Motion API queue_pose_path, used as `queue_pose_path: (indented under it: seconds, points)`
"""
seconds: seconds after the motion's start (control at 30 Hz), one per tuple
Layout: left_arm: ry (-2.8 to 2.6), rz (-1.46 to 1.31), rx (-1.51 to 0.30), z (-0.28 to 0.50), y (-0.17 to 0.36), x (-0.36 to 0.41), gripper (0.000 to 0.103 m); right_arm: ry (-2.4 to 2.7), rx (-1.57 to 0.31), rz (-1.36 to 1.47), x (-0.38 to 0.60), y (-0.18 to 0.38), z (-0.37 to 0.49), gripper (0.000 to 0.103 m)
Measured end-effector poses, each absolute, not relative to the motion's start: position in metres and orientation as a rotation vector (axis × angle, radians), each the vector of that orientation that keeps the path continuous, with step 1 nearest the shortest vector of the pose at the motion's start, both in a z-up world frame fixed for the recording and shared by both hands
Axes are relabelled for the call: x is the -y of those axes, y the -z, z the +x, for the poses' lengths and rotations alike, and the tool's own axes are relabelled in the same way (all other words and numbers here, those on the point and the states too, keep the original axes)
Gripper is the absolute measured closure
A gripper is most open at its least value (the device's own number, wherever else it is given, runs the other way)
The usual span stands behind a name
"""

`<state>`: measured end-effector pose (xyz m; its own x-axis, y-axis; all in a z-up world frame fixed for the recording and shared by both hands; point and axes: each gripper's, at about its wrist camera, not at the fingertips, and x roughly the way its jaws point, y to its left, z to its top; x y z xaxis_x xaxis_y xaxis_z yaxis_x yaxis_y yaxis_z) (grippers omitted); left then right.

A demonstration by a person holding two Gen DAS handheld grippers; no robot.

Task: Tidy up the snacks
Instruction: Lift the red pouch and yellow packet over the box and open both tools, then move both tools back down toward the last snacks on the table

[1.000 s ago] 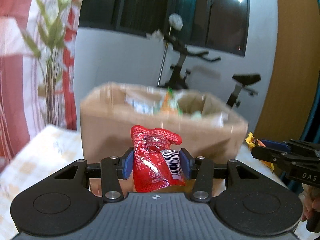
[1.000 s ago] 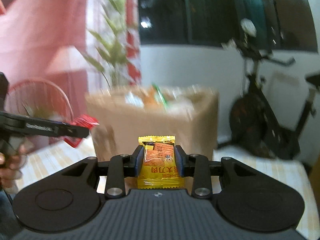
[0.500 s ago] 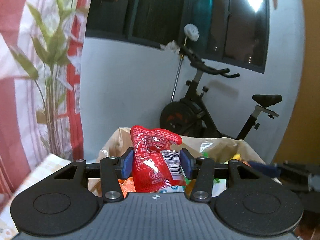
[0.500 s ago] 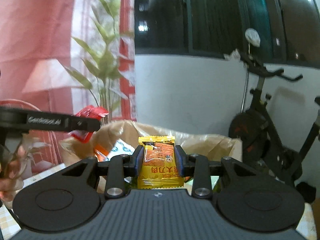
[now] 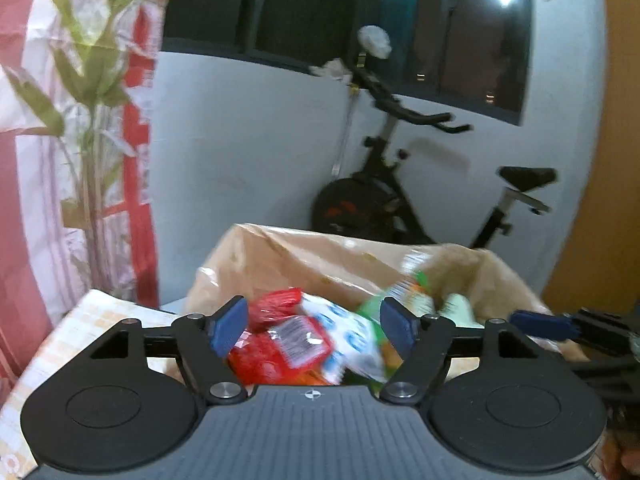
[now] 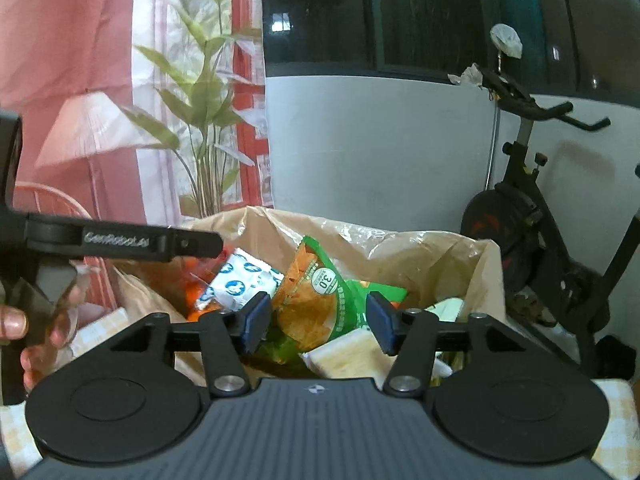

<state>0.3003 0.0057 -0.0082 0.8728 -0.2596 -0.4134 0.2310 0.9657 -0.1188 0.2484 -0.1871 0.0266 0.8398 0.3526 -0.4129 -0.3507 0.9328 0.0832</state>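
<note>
Opening over the bag [image 5: 304,256], both grippers [image 5: 312,326] [image 6: 318,322] spread their fingers, pinching nothing; many snacks [image 6: 320,292] lie inside already, what remains unseen.

Glossy plastic snack packets [image 6: 320,300] fill a crinkled, matt brown paper bag [image 6: 440,252].

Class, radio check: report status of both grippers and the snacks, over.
Left gripper and right gripper jaws opening, pads clear of everything. Red packet blurred, loose above the snacks in the paper bag. Nothing in the way.
</note>
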Motion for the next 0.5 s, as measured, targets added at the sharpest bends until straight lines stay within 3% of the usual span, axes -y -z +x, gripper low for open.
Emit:
queue_pose_path:
  seconds: [0.5]
  points:
    - [0.321, -0.058, -0.415, 0.196, 0.041, 0.030, 0.029, -0.316, -0.354, 0.029, 0.230, -0.022, 0.151, 0.047]
